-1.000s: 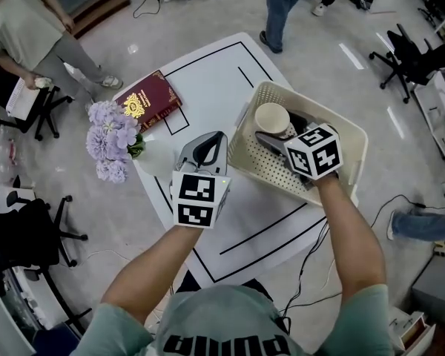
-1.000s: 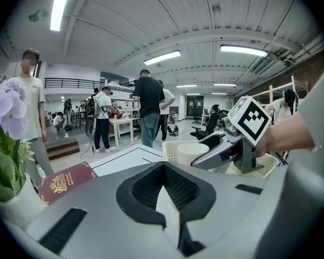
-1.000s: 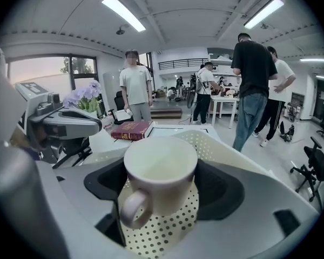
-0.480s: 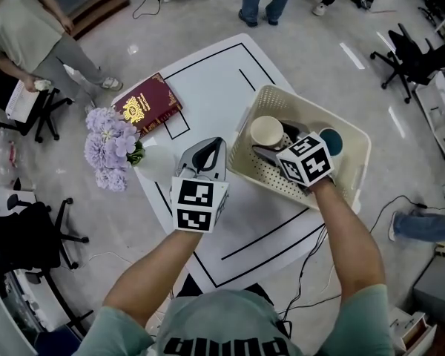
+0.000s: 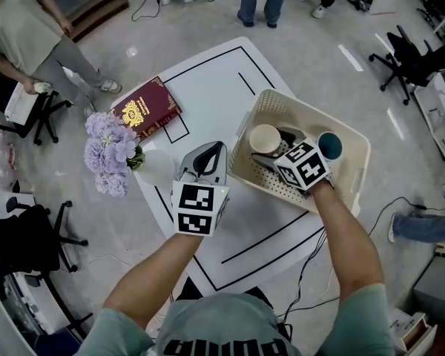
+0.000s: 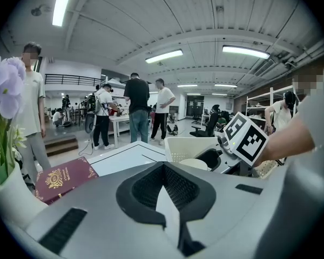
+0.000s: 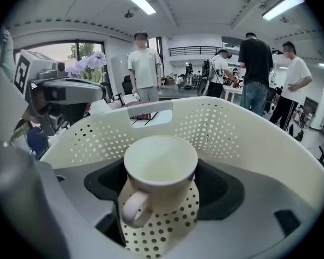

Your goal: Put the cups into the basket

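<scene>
A cream cup (image 5: 265,138) stands upright inside the pale perforated basket (image 5: 282,99) on the right of the white table (image 5: 208,73). My right gripper (image 5: 271,148) reaches into the basket and is shut on this cup. In the right gripper view the cream cup (image 7: 161,169) fills the gap of the gripper (image 7: 159,190), its handle towards the camera, with the basket wall (image 7: 232,128) behind. A blue cup (image 5: 328,145) sits further right in the basket. My left gripper (image 5: 210,150) hovers over the table left of the basket, shut and holding nothing (image 6: 164,171).
A dark red book (image 5: 146,108) lies on the table's far left corner. Purple flowers (image 5: 107,150) in a white vase (image 5: 154,165) stand at the left edge, close to my left gripper. Several people stand around the table, and office chairs (image 5: 408,54) are nearby.
My right gripper has drawn back toward me and leftward inside the basket, and the cream cup came with it. The blue cup, hidden a second ago, now shows. The left gripper barely shifted.
</scene>
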Tool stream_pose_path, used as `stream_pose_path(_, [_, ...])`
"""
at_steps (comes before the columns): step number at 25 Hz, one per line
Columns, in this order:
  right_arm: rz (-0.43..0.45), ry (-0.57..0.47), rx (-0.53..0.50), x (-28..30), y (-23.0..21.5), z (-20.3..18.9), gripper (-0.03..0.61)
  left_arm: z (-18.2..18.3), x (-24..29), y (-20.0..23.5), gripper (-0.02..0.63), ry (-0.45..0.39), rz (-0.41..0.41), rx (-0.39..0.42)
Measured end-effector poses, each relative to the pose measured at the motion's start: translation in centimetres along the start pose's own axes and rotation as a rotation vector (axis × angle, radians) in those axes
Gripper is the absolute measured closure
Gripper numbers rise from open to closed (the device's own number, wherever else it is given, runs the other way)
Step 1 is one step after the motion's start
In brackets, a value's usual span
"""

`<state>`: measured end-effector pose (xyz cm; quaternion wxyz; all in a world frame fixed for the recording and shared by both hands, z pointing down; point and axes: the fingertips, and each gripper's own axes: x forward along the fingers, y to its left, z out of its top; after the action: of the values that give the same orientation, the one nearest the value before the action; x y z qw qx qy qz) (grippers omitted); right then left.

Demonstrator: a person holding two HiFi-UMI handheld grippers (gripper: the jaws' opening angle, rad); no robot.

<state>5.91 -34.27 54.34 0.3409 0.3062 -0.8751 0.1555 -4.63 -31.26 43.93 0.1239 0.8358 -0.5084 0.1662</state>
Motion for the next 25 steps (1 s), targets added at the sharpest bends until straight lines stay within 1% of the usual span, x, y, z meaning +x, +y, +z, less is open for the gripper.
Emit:
stream_pose_path(7, [0.008,0.003,-0.014,0.1,-0.1,-0.7,0.196,-0.1,0.1,-0.2,0.607,0.003,-0.008,-0.004])
stream_pose_path(13, [0.009,0.027,-0.054,0.0,0.0,-1.4,0.196,-0.2,0.1,-0.5,0.607,0.002,-0.010,-0.004])
stream_pose_path(25, [0.014,0.101,-0.091,-0.2,0.3,-2.3,0.196,0.1,-0.4,-1.1,0.607,-0.007,-0.020,-0.006])
